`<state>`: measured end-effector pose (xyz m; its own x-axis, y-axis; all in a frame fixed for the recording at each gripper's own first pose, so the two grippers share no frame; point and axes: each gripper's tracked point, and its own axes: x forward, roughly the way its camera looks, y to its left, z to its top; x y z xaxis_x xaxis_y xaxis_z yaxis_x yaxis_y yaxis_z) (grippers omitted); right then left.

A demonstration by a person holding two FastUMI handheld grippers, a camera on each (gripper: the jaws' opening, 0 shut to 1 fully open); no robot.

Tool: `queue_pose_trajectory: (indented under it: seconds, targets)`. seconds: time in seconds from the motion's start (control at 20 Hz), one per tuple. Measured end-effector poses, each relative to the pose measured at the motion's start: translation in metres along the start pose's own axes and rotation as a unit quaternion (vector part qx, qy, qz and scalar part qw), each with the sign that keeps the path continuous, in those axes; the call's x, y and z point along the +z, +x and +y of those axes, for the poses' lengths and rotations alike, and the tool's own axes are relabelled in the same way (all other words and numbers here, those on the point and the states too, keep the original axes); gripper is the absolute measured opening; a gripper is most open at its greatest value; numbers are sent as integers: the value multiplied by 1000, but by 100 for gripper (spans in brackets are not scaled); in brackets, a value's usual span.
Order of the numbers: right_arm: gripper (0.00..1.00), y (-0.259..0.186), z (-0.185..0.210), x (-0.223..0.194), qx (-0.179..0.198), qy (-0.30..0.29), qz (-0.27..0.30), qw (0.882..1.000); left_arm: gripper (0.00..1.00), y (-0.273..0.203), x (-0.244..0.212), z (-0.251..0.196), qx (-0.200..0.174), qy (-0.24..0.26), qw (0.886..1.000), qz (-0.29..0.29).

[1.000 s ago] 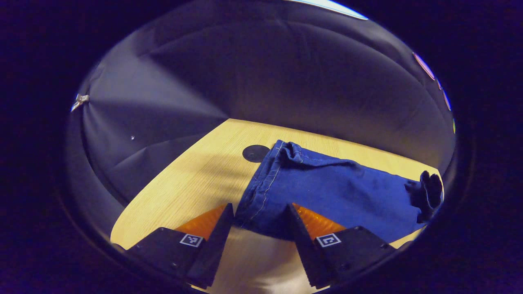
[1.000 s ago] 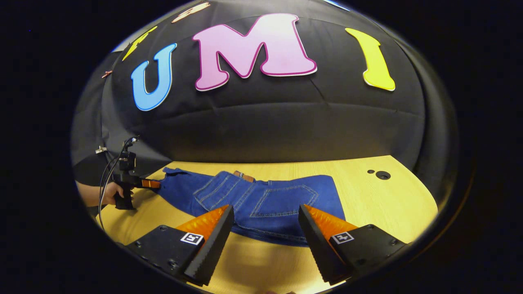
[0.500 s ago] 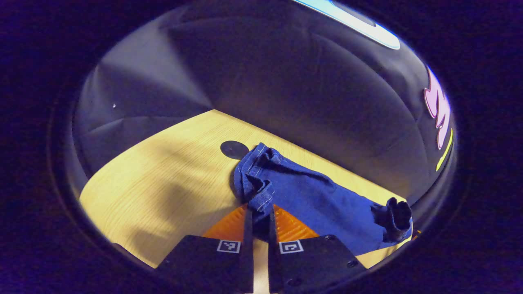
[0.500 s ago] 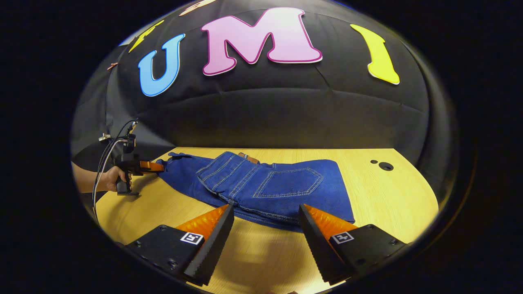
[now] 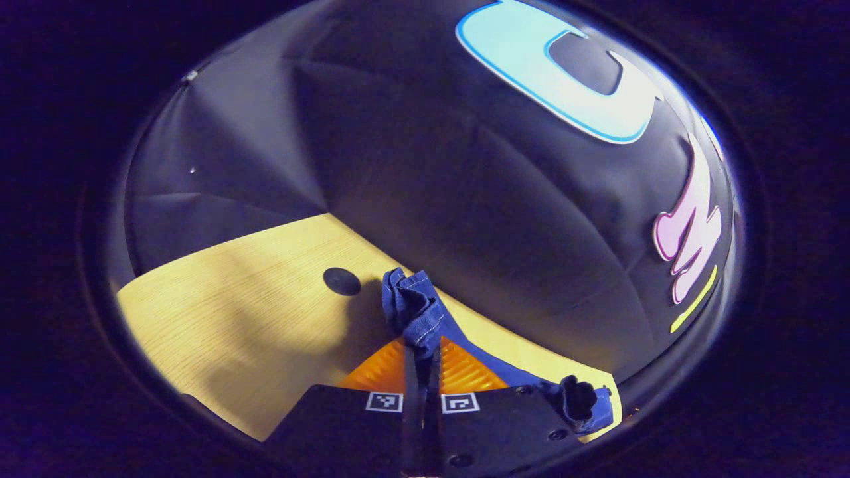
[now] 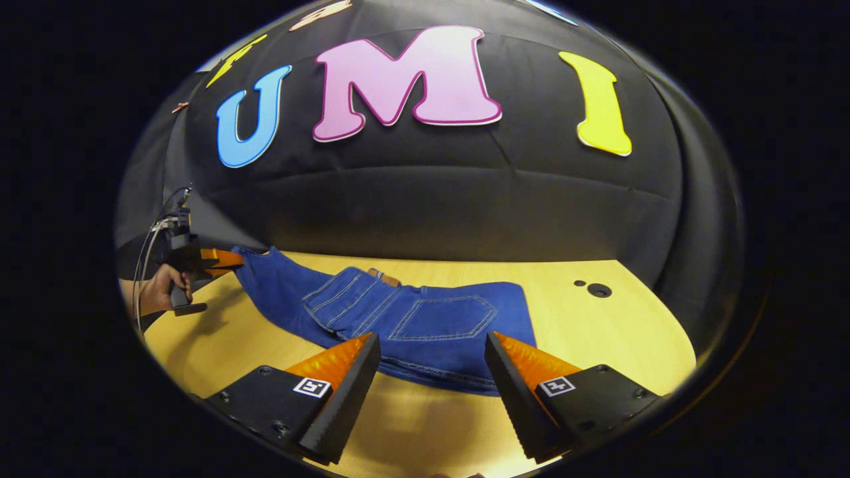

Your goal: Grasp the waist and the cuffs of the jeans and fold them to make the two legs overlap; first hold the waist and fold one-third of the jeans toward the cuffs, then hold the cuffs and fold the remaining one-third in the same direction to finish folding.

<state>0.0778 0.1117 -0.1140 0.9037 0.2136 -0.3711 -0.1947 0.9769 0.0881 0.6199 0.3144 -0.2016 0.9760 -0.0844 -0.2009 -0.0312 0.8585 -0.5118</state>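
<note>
Jeans [image 6: 425, 325] lie on the desk [image 6: 617, 332]; left hand-held gripper [image 5: 422, 358] pinches the cuffs [image 5: 408, 302], right hand-held gripper [image 6: 431, 372] gapes before the waist. Close there first, then lift together.

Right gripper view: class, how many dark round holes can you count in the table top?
2: a larger hole near the table's far right corner, and a smaller hole just left of it. The jeans may hide others.

Wooden table [image 6: 637, 332], round dark holes [image 6: 599, 290] near corner.
</note>
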Motion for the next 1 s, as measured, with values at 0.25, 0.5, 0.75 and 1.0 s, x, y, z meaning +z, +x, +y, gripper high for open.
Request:
queue_pose_trajectory:
  seconds: [0.25,0.5,0.75,1.0]
  targets:
    - [97,-23,-31,18,-27,-12,-5,1000,6,-83,55,-57,-72,28,997,-27]
    - [97,-44,-65,33,-45,-12,-5,999,6,-140,57,-173,-125,91,987,-31]
    - [97,-71,-101,42,-73,-22,-5,997,6,-130,-28,-290,-175,162,971,17]
    - [97,-94,-127,20,-92,-9,12,996,7,-67,-163,-345,-203,241,942,113]
